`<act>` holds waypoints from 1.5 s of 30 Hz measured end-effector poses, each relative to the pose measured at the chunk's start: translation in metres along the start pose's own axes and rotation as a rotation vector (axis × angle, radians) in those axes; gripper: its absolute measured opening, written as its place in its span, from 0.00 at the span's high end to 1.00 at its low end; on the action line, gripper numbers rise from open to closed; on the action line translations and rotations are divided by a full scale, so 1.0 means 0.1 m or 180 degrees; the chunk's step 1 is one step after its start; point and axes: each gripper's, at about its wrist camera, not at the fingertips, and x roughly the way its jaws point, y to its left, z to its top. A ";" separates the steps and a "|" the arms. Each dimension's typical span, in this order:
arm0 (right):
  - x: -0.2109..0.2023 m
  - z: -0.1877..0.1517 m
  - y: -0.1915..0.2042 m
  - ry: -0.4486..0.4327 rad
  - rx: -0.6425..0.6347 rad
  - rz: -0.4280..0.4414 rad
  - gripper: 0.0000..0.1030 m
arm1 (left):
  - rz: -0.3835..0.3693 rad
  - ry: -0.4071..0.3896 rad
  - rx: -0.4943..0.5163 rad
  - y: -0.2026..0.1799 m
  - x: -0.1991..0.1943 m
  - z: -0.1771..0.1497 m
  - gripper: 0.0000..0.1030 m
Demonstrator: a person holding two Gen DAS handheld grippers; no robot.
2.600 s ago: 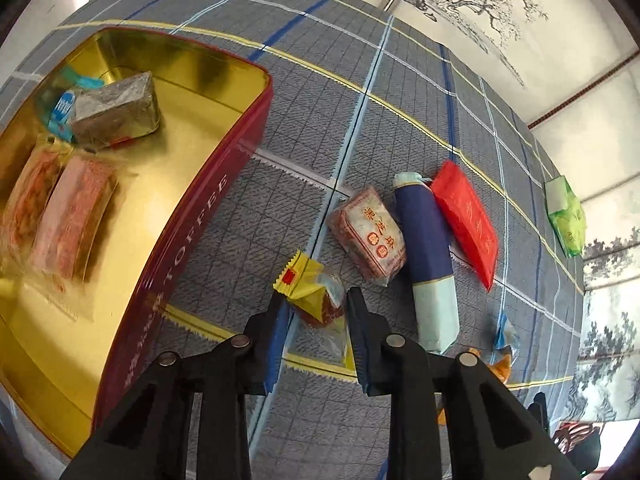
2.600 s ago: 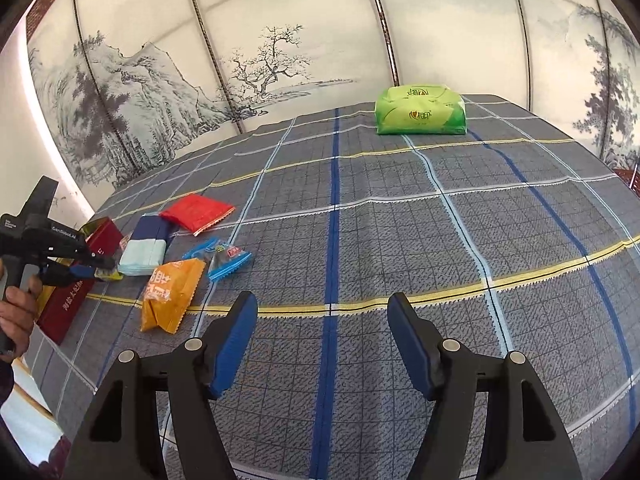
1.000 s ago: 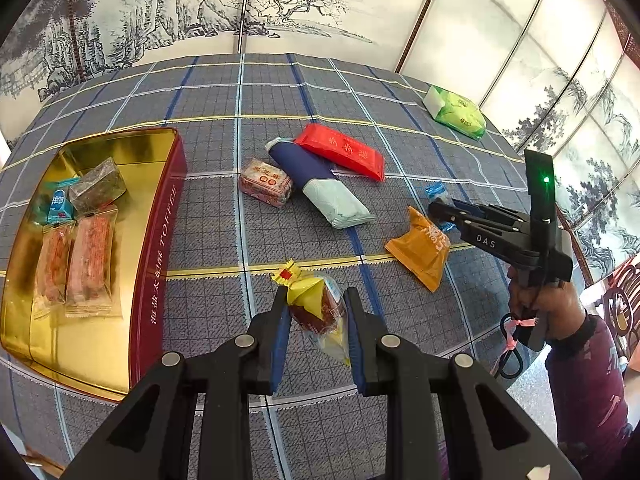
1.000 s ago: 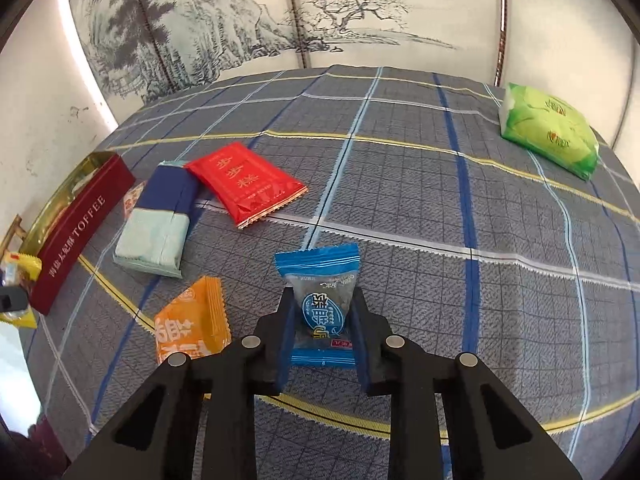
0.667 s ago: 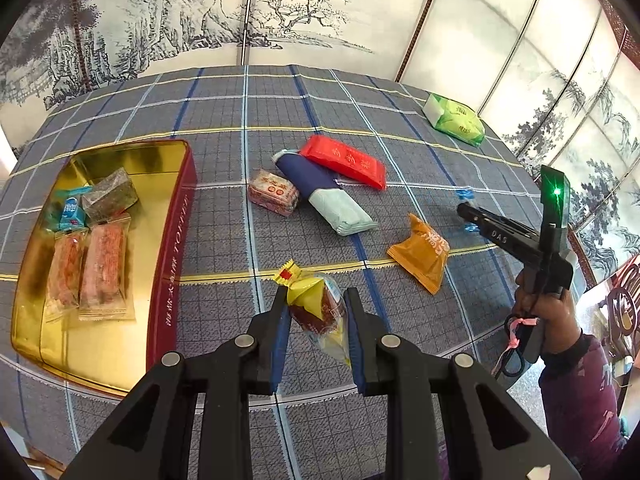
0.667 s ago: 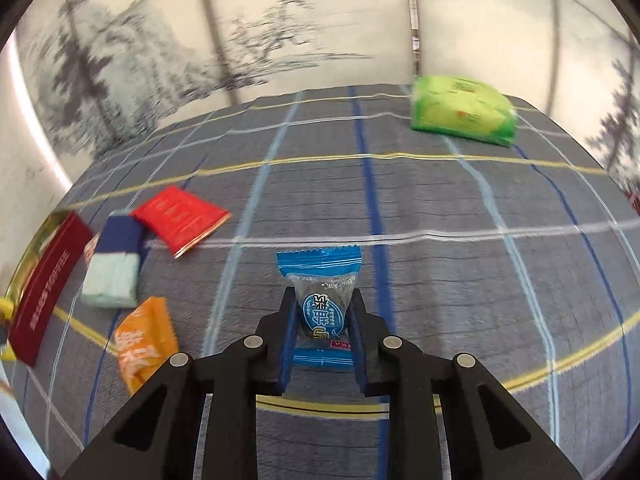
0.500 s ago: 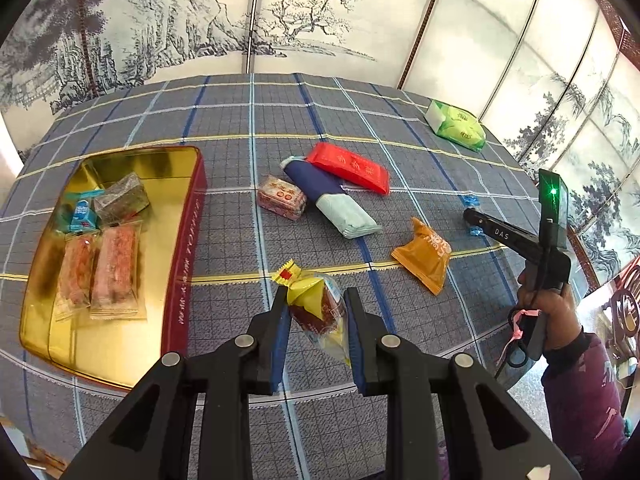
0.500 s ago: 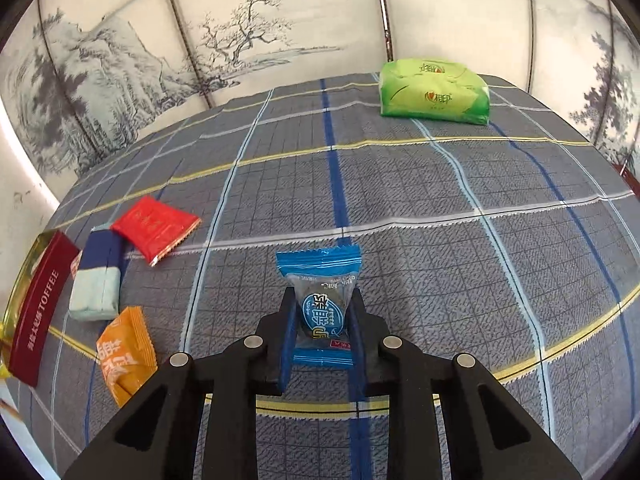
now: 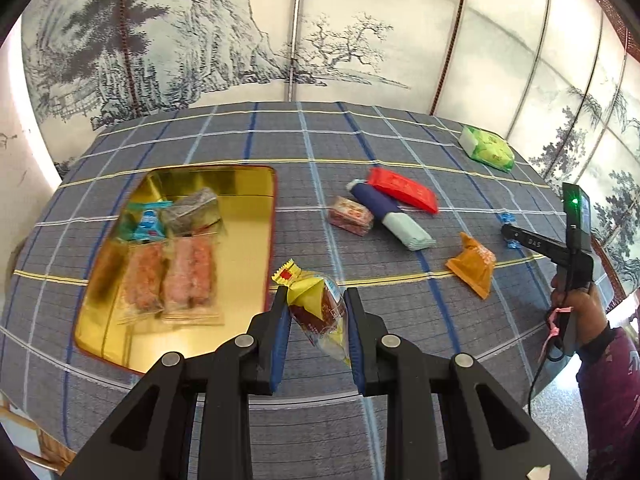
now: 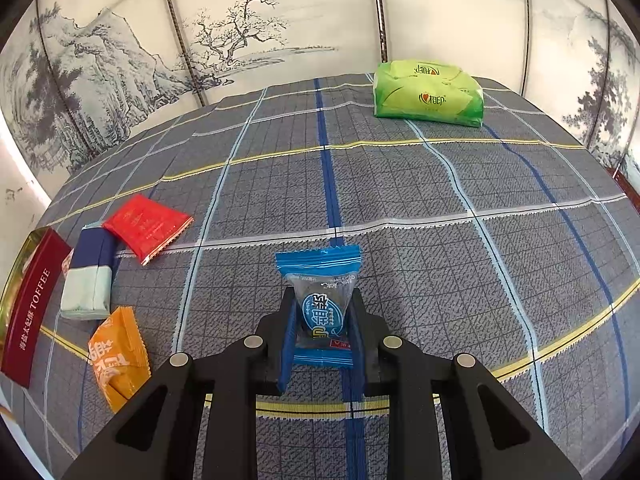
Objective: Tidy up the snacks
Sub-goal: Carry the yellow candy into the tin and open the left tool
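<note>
My left gripper (image 9: 316, 312) is shut on a yellow-wrapped candy (image 9: 314, 308) and holds it above the cloth, just right of the gold toffee tin (image 9: 244, 184). The tin holds two pink snack packs (image 9: 170, 276), a grey pack (image 9: 194, 210) and a blue candy (image 9: 146, 222). My right gripper (image 10: 322, 314) is shut on a blue-wrapped candy (image 10: 322, 298) held above the table; it also shows at the right of the left wrist view (image 9: 510, 230). The tin's red side (image 10: 30, 304) is at far left there.
On the plaid cloth lie a red packet (image 9: 402, 190), a blue-and-pale pack (image 9: 390, 214), a small red-printed snack (image 9: 351, 221), an orange packet (image 9: 474, 268) and a green tissue pack (image 10: 428, 94) at the far edge. Painted screens stand behind the table. The person's hand (image 9: 572, 308) is at right.
Both grippers closed on their candies and lifted them. The left gripper has moved back and towards the tin with the yellow candy; the right has risen with the blue candy.
</note>
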 end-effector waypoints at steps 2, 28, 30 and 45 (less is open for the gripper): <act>0.00 0.00 0.00 -0.0001 0.0013 0.0011 0.76 | 0.0043 -0.0008 -0.0043 0.10 -0.01 -0.02 0.78; 0.00 0.00 0.01 0.0007 -0.0013 -0.0026 0.76 | 0.0397 0.0044 -0.0264 0.96 0.30 0.03 0.78; 0.00 0.00 0.01 0.0007 -0.0013 -0.0025 0.76 | 0.0397 0.0046 -0.0221 0.93 0.35 0.09 0.78; 0.00 0.00 0.02 0.0013 -0.0003 -0.0018 0.76 | 0.0357 0.0145 0.0000 0.71 0.83 0.45 0.80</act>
